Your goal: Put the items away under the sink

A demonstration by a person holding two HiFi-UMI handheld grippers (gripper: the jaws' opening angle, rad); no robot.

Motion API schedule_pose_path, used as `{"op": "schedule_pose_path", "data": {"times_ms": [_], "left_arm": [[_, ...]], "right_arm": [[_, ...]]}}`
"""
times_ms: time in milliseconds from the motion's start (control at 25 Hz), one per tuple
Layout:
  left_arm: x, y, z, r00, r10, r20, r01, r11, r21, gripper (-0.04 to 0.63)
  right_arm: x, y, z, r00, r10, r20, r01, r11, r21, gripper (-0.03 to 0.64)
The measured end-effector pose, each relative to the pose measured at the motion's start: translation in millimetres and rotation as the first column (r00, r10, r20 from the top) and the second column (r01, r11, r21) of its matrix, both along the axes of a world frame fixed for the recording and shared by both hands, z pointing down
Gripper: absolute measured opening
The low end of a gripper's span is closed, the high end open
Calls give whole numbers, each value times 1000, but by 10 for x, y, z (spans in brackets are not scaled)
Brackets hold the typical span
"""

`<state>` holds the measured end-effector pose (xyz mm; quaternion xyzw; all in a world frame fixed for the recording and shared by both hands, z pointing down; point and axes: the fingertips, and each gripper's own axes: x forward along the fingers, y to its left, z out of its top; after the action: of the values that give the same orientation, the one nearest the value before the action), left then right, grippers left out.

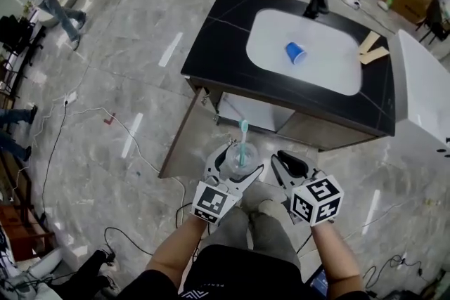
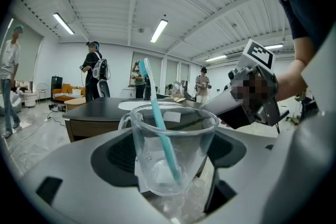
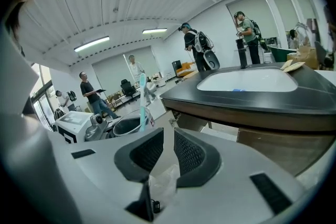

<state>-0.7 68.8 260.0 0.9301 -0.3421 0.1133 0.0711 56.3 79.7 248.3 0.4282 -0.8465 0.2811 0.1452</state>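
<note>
Clear glass is what the left gripper has hold of: a handled cup clamped upright between its two jaws, whose pads press on either side of its wall. A teal toothbrush leans inside the cup, its head sticking up above the rim. The right gripper is just beside the left one and carries nothing; its ribbed jaws stand only a narrow slit apart, and through that slit only the cabinet beyond shows. Both grippers are held low over the grey stone floor, in front of the person's knees and short of the sink unit. That unit has a black counter with a white basin set in it. A blue cup lies on its side in the basin, and a black tap stands at the far edge. Below the counter the cabinet door stands swung wide open towards the person. This exposes the pale compartment under the sink. The glass cup with its toothbrush is outside that compartment, near the free edge of the door. Other people stand further back in the room.
</note>
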Motion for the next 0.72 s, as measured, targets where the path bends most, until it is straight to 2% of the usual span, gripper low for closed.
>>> {"op": "schedule_pose_path", "data": {"times_ms": [480, 720], "left_arm": [[111, 2, 647, 1000, -1, 13, 1, 1000, -19, 383], [86, -61, 1046, 999, 27, 31, -26, 999, -32, 383]], "right_arm": [[123, -24, 699, 999, 14, 33, -13, 999, -37, 72], [86, -62, 1047, 1000, 3, 20, -2, 999, -46, 71]]}}
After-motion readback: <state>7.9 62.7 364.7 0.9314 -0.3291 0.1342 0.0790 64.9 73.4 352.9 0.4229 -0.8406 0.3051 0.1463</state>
